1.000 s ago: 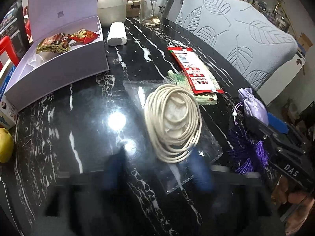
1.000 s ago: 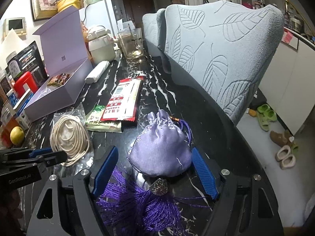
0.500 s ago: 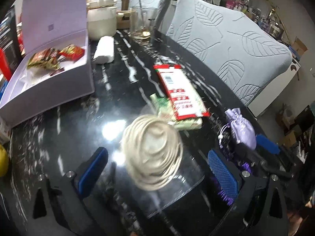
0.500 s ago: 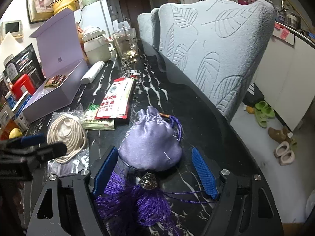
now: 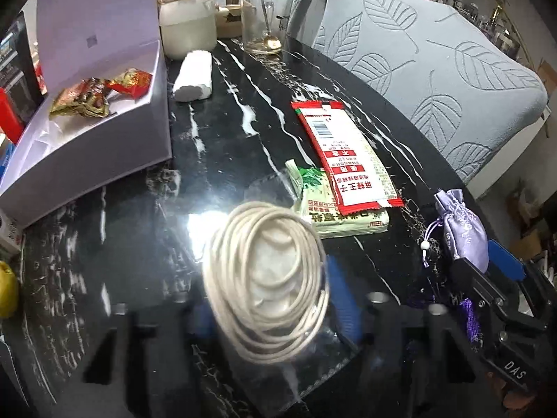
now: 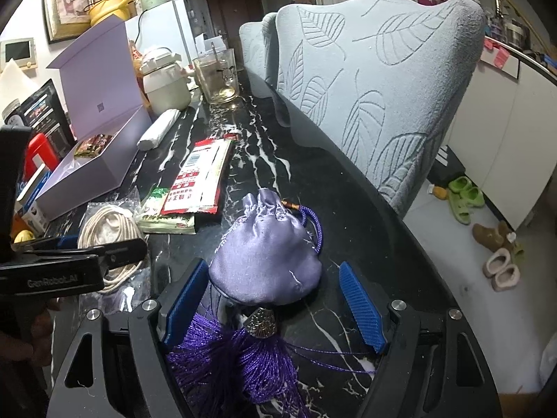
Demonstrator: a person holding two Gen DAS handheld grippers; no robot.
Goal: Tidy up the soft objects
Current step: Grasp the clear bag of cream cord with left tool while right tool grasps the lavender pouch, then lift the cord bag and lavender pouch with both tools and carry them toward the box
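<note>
Our left hand-held gripper (image 5: pixel 268 317) has just been closing around the light, floppy, plastic-bagged cream cord coil (image 5: pixel 268 278), whose bag looks slippery

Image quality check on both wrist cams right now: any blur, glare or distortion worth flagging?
Left wrist view: left gripper smeared by motion blur, its jaws having just been closing around the bagged rope coil; a lamp glare spot on the black marble table. Right wrist view: sharp, right gripper crisp around the lilac pouch. Both: strong fisheye bending, dark corners.
</note>
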